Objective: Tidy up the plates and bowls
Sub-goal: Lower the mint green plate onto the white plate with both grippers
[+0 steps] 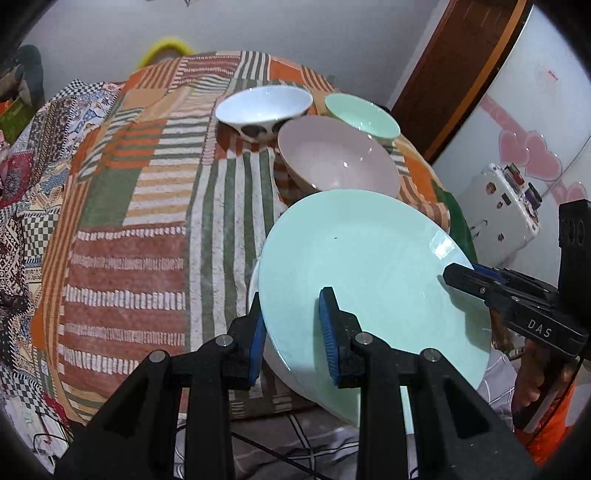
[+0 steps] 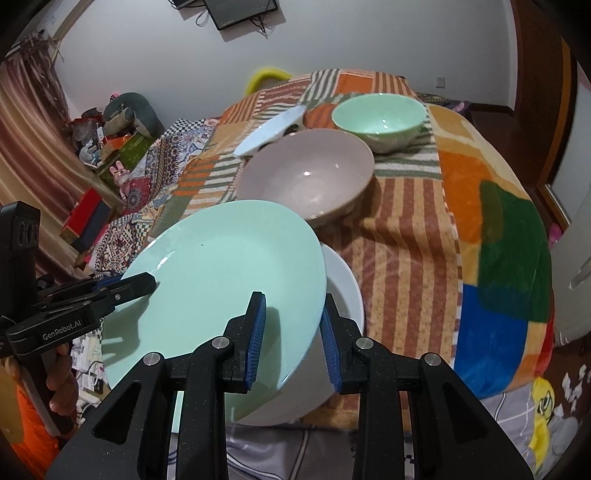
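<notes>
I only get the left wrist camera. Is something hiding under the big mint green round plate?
Observer: Yes. The right wrist view shows a white round plate under the mint green round plate, sticking out beside the right gripper.
Operator: What's high up on the wall?
Observer: A black flat screen hangs there.
Operator: Any blue on the blanket?
Observer: Yes, a blue patch where the patchwork blanket drapes down.
</notes>
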A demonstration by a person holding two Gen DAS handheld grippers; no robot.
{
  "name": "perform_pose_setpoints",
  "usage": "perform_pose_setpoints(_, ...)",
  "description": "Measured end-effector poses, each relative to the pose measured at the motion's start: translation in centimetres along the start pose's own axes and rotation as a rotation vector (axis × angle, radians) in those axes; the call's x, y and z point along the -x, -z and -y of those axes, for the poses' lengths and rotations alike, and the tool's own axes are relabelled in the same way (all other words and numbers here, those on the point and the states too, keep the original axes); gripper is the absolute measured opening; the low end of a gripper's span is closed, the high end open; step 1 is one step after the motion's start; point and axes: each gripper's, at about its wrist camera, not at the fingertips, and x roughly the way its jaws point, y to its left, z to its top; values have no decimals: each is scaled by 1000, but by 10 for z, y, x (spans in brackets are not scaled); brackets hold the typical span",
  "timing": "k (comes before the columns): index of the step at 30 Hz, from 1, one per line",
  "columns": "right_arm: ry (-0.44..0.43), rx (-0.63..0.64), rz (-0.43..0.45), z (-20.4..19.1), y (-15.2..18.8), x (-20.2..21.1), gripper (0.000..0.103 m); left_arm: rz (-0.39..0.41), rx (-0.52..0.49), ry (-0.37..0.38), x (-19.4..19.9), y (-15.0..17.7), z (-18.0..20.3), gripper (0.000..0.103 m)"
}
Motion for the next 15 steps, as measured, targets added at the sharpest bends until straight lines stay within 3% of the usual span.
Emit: perform_pose_setpoints(15,2,-67,-80,22,18,-18,27,-111,8,-13,-39,5,7,28)
